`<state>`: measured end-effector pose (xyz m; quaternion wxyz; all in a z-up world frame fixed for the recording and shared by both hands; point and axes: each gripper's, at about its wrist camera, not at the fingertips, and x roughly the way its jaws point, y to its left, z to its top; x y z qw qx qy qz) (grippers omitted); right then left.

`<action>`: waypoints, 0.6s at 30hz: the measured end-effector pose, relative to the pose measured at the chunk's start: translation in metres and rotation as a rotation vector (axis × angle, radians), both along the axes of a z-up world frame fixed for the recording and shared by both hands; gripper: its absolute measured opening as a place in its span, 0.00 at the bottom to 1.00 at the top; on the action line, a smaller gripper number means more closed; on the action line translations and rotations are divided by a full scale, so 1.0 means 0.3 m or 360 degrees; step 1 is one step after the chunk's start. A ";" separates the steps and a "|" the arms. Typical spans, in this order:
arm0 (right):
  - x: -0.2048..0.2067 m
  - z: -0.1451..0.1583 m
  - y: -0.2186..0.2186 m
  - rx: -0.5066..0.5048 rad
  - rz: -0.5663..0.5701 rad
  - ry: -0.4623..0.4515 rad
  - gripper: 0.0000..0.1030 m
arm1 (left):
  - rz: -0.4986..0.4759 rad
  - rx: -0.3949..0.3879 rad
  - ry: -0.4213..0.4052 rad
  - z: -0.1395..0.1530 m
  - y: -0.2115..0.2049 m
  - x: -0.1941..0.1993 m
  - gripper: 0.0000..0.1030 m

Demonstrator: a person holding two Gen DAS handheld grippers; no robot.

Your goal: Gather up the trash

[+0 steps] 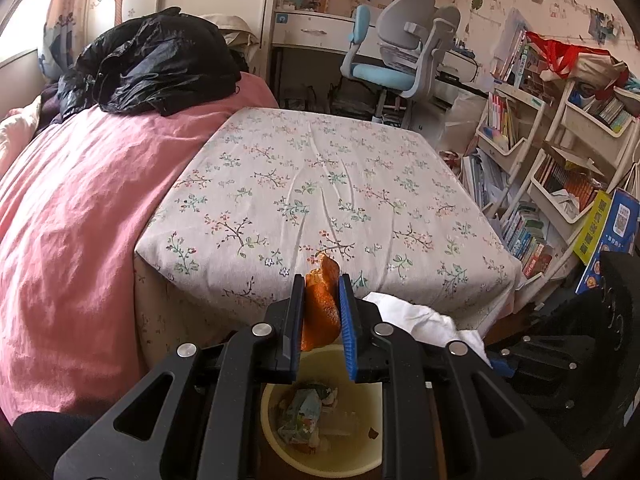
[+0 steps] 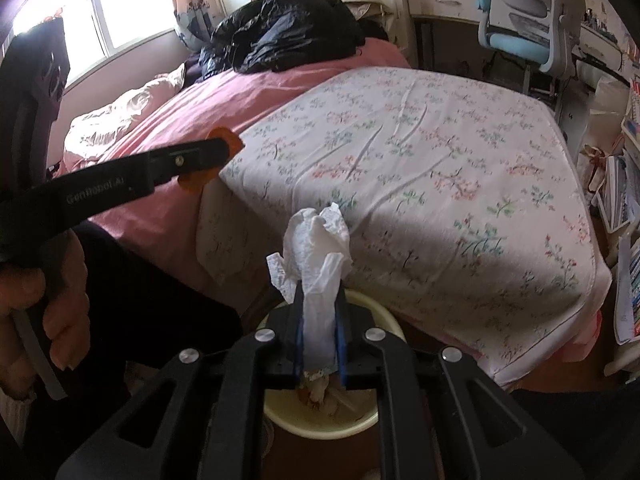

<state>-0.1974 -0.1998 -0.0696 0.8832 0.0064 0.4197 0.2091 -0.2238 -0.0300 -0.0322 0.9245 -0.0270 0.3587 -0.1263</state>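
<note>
My left gripper [image 1: 322,284] is shut on a piece of orange peel [image 1: 320,312] and holds it above a cream-coloured bin [image 1: 276,440] that has wrappers and scraps inside. My right gripper [image 2: 319,292] is shut on a crumpled white tissue [image 2: 316,248], also above the bin [image 2: 360,420]. The tissue shows in the left wrist view [image 1: 416,316] just right of the left gripper. The left gripper [image 2: 224,148] with the orange peel [image 2: 192,180] shows in the right wrist view at the left.
A table with a floral cloth [image 1: 320,184] stands just beyond the bin. A pink bed [image 1: 80,220] with a black jacket [image 1: 152,64] lies to the left. A desk chair [image 1: 400,52] and bookshelves [image 1: 560,168] stand at the right.
</note>
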 end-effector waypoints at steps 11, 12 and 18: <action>-0.001 -0.021 0.017 -0.0025 -0.0007 0.0044 0.49 | -0.0018 0.0049 0.0086 -0.036 -0.015 0.000 0.16; -0.001 -0.021 0.018 -0.0026 -0.0010 0.0042 0.50 | -0.0023 0.0058 0.0096 -0.040 -0.020 0.001 0.17; 0.004 -0.011 -0.002 -0.0018 -0.0076 0.0013 0.65 | 0.0011 0.0078 0.0074 -0.037 -0.021 -0.005 0.39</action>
